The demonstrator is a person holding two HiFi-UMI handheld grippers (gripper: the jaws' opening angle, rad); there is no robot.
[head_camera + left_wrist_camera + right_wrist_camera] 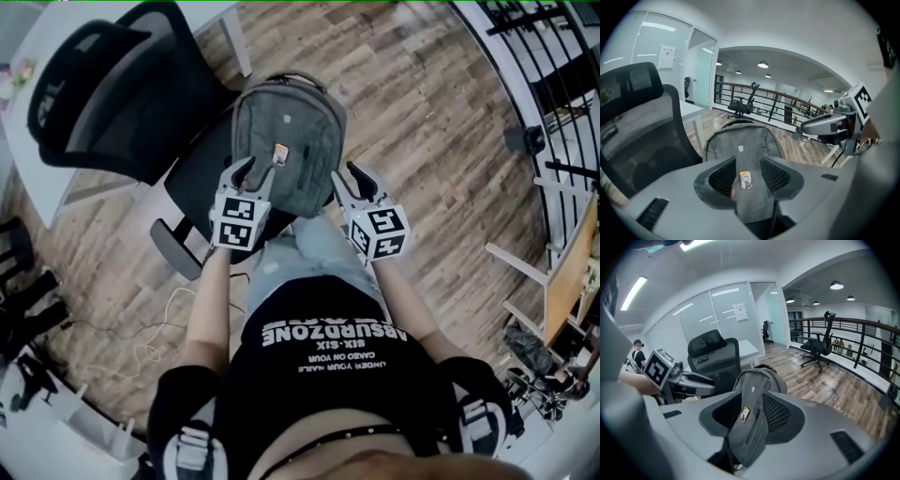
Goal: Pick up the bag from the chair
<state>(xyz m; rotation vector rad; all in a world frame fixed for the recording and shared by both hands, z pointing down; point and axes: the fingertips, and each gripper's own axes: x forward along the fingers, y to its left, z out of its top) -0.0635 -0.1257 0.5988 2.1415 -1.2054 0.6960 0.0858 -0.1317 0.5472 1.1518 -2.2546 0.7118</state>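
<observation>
Presently: approach step. Grey bag (289, 122) on black chair (131, 112). Left gripper (260, 169) and right gripper (345, 174) flank its lower end, jaws spread, nothing pinched. Next, likely: clamp, lift.

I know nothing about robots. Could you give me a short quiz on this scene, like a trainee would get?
1. True or false: the grey backpack rests on the seat of the black office chair.
2. Pick one: the jaws of the left gripper and the right gripper are (A) apart, one gripper at each lower side of the backpack, (B) both shut on its top handle, (C) both out of sight.
3. Fill the gap: the floor around the chair is laid with ____ planks.

Key: 1 true; 2 A; 3 wooden.
</observation>
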